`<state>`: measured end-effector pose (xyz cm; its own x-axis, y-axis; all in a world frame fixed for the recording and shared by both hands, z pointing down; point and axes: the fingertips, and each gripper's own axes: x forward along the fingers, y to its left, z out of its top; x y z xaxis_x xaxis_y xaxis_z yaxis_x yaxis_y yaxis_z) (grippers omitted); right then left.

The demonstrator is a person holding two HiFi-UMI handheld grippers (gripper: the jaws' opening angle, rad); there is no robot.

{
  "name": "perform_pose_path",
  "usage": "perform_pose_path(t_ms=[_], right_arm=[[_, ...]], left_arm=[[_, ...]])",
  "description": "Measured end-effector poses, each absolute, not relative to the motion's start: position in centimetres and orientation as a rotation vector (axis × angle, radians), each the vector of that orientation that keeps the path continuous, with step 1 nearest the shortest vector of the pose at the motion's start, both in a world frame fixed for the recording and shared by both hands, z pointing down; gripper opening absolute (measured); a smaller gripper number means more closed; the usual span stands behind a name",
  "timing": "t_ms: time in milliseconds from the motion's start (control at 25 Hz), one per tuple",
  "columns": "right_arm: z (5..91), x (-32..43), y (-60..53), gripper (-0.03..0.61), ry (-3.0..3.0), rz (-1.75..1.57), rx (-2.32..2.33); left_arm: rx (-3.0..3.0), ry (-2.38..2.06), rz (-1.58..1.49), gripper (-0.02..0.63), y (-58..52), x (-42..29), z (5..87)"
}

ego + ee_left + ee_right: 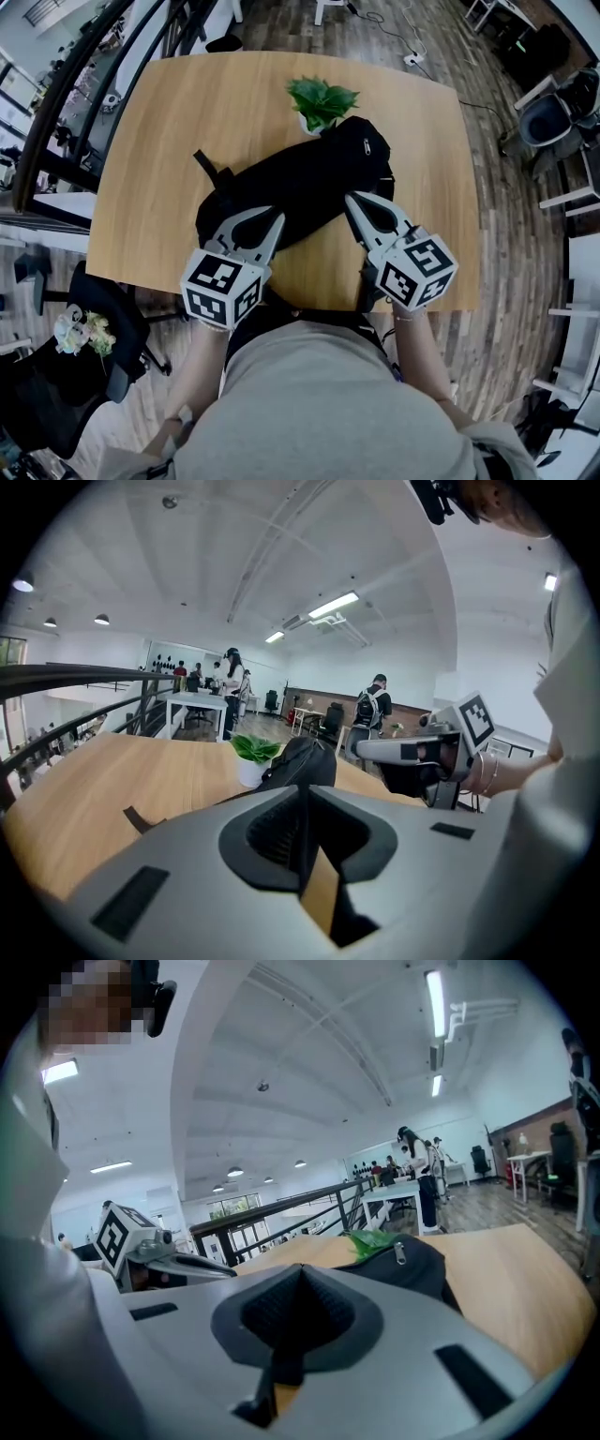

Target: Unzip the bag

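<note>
A black bag (309,178) lies across the middle of a wooden table (178,112). It is slanted, with one end towards the near left and the other towards the far right. A silver zip pull (367,145) shows on top of its far right end, and the right gripper view shows it there too (400,1252). A dark strap (210,169) runs out from the bag's left end onto the bare wood. A green plant (321,101) in a white pot stands just behind the bag's far right end. The bag hides part of the pot.

The left gripper (276,218) comes in from the table's near edge, and its tips reach the near side of the bag's left part. In the left gripper view its jaws stand together at the tips (302,789), with the bag (302,761) right behind them. No view shows for sure whether a fold of cloth is caught between them.

The right gripper (352,198) also comes from the near edge, and its tips are at the near side of the bag's right part. In the right gripper view its jaws are closed tip to tip (298,1269) with nothing seen between them. There the bag (412,1269) lies beyond and to the right.
</note>
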<state>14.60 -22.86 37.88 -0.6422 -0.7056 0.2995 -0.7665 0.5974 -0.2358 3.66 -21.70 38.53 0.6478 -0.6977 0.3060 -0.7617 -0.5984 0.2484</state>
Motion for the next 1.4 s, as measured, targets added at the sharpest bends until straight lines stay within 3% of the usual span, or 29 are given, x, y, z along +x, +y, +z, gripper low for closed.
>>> perform_pose_path(t_ms=[520, 1400], right_arm=[[39.4, 12.0, -20.9, 0.008, -2.682, 0.552, 1.116], [39.4, 11.8, -19.2, 0.006, -2.603, 0.41, 0.881]], left_arm=[[2.45, -1.111, 0.389, 0.026, -20.8, 4.5, 41.1], [2.436, -1.12, 0.307, 0.023, -20.4, 4.0, 40.7]])
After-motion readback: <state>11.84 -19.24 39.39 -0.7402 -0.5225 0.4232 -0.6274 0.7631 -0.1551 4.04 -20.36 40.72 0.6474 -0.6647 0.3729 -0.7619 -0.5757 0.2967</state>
